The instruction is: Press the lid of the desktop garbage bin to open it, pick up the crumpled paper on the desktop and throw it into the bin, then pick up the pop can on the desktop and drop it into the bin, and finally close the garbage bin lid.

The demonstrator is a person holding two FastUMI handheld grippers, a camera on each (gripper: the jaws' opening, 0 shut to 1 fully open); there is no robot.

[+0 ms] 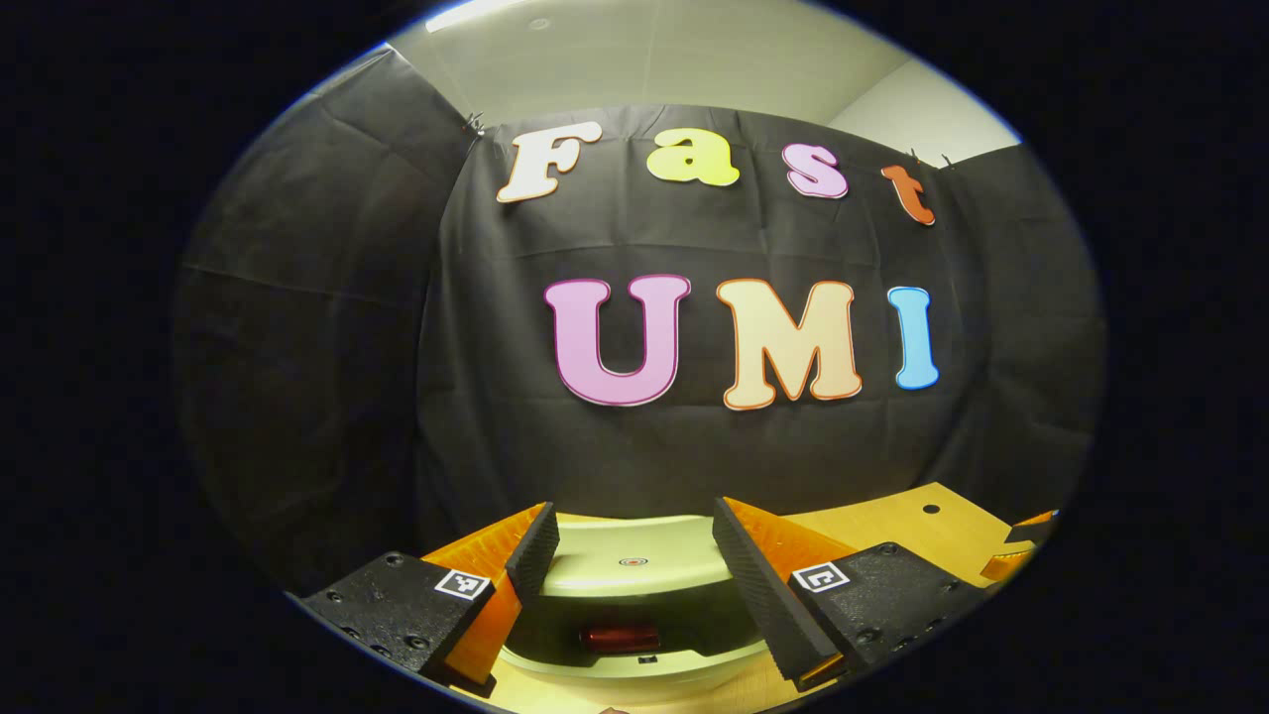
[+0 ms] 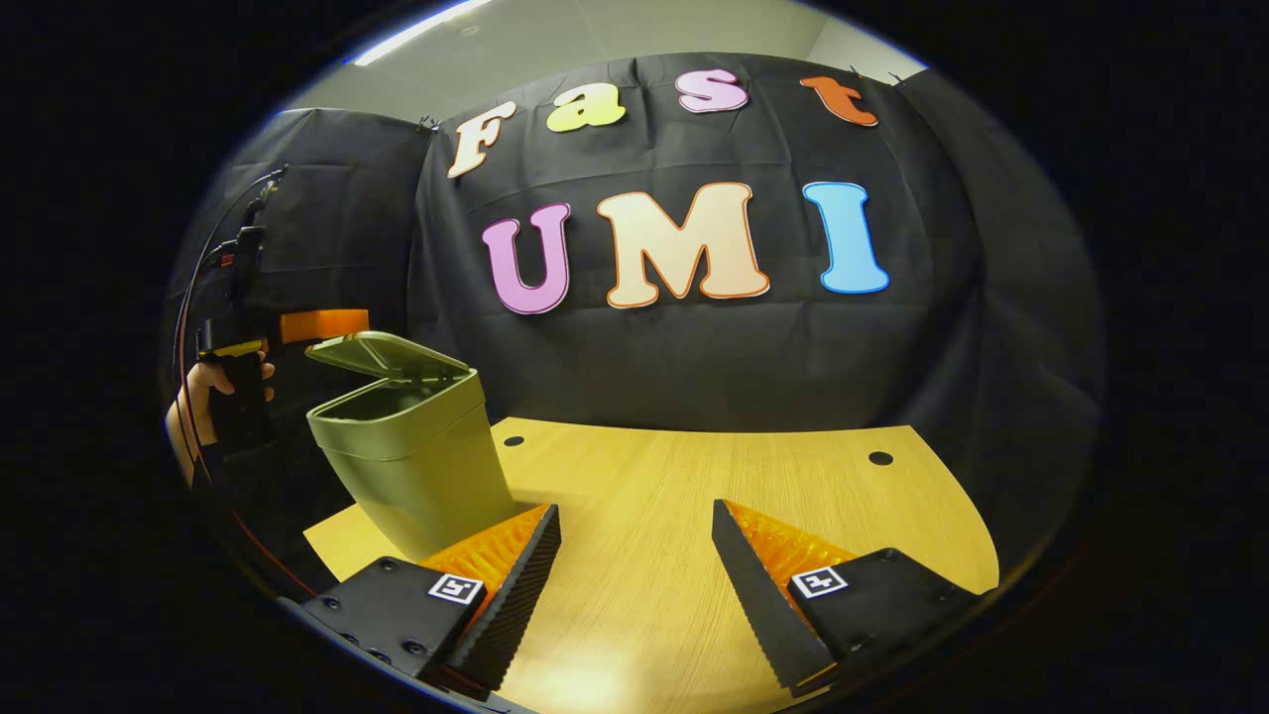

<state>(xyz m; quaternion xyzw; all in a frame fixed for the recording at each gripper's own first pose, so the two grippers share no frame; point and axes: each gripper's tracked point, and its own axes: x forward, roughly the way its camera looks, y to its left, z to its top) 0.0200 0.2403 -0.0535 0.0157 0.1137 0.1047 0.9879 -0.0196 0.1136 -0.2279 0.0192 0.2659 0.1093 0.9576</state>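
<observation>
Left tongs point(image 1: 634, 565) gape above the bin point(image 1: 634, 650), its lid point(image 1: 634, 565) half-raised, can point(image 1: 620, 637) inside. Right tongs point(image 2: 634, 565) gape over bare counter point(image 2: 694, 476).

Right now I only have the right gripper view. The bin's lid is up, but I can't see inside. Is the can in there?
Observer: Yes. In the left gripper view a red can lies on its side inside the bin.
Operator: Is the left claw holding anything?
Observer: No. The left claw is open, with nothing between its fingers, and it looks down into the bin's mouth.
Operator: And the paper, is it in there too?
Observer: I can't tell. The bin's inside is dark around the can.
</observation>
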